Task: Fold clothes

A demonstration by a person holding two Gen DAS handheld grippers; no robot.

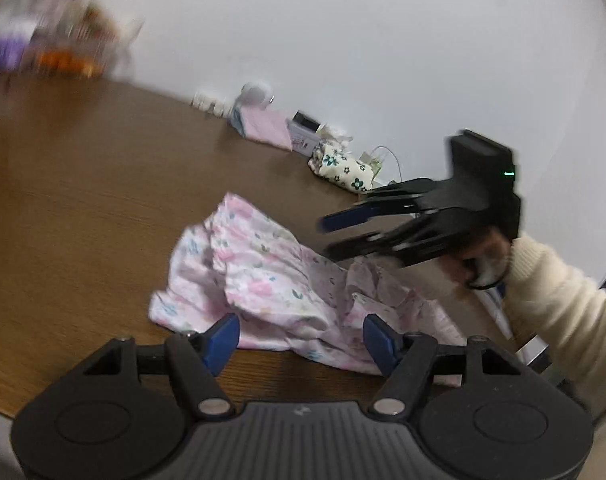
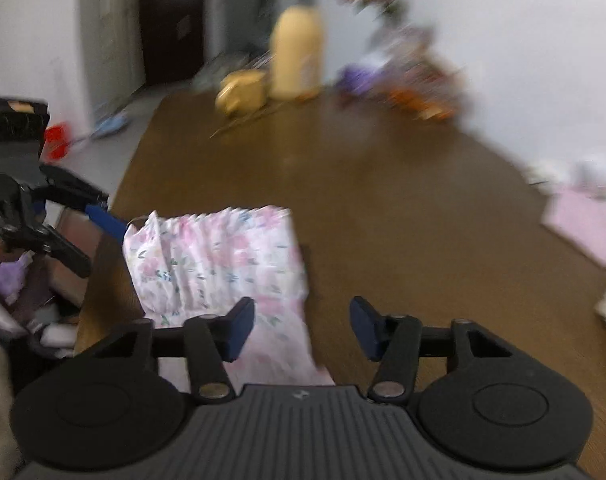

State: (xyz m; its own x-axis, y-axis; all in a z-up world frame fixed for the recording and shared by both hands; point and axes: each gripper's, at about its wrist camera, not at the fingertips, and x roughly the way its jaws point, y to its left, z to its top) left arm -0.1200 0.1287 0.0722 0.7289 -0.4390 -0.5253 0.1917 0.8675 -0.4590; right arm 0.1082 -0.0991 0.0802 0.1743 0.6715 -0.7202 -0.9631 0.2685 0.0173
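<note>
A crumpled pink floral garment (image 1: 263, 280) lies on the brown wooden table (image 1: 83, 200), near its front edge. My left gripper (image 1: 301, 340) is open just short of the garment's near hem, with cloth showing between its blue pads. My right gripper (image 1: 329, 238) hovers open above the garment's right side, held by a hand in a cream sleeve. In the right wrist view the garment (image 2: 223, 256) spreads ahead of my right gripper (image 2: 303, 328), whose left pad overlaps the cloth. My left gripper (image 2: 97, 242) is at the garment's left corner, jaws apart.
A folded floral cloth (image 1: 343, 170), a pink cloth (image 1: 267, 128) and small boxes line the wall edge. A yellow flask (image 2: 297, 56), a yellow cup (image 2: 243, 92) and blurred purple and orange items (image 2: 403, 80) stand at the far end. The table's left edge (image 2: 119, 184) drops to the floor.
</note>
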